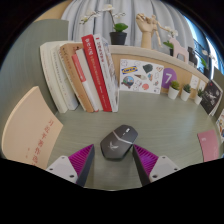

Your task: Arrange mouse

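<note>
My gripper sits at lower centre of the frame, fingers spread and released. The mouse rests on the desk between the fingertips, a gap visible on each side. Upright books occupy the upper left.
</note>
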`<state>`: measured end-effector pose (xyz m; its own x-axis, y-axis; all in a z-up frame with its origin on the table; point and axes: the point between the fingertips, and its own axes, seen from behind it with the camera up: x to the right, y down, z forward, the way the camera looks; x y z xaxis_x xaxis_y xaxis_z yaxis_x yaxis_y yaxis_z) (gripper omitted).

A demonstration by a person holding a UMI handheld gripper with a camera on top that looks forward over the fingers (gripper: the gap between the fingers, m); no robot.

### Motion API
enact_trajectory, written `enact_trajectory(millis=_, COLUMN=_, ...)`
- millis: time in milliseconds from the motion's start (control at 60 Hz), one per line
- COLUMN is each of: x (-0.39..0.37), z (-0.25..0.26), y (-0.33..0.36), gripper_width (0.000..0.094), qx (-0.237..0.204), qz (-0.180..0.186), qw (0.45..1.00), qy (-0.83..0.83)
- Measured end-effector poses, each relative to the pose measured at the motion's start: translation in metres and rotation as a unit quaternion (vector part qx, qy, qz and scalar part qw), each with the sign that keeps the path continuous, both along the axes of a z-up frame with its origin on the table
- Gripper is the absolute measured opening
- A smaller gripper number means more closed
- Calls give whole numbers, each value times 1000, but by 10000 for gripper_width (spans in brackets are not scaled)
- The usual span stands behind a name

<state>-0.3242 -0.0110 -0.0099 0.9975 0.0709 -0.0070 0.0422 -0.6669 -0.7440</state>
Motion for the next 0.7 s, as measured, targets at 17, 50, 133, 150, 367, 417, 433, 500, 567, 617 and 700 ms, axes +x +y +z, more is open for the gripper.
enact_trajectory(millis=17, x=-1, z=0, y=4, gripper_width=769, qx=1, qz=-1, qw=1000, qy=-1)
enact_trajectory(millis=50, x=-5, z=-1, y=11, gripper_width=762, qx=-1, qz=-1, qw=1000, qy=1)
enact_trajectory(millis=133, x=-11, z=0, y=27, gripper_width=756, qx=-1, qz=-2, qw=1000, qy=6)
enact_trajectory(millis=150, x=-11, z=0, y=30, gripper_width=755, qx=-1, qz=-3, qw=1000, qy=5)
enact_trajectory(millis=367, x=-20, z=0, y=55, gripper_width=720, qx=-3, qz=-1, qw=1000, qy=6)
enact_trajectory(millis=417, x=-19, z=0, y=58, gripper_width=670, qx=-2, qz=-4, qw=1000, qy=4)
enact_trajectory(millis=433, x=-19, z=0, y=59, gripper_width=644, qx=-1, qz=-5, qw=1000, qy=4)
enact_trajectory(millis=500, x=-20, z=0, y=62, gripper_width=522, qx=4, qz=-3, qw=1000, qy=5)
enact_trajectory(millis=567, x=-20, z=0, y=62, gripper_width=496, qx=9, qz=3, qw=1000, qy=3)
enact_trajectory(millis=617, x=-20, z=0, y=62, gripper_width=438, qx=10, qz=7, qw=1000, qy=3)
enact_trajectory(millis=700, x=-20, z=-1, y=62, gripper_width=360, qx=6, qz=18, qw=1000, qy=-1)
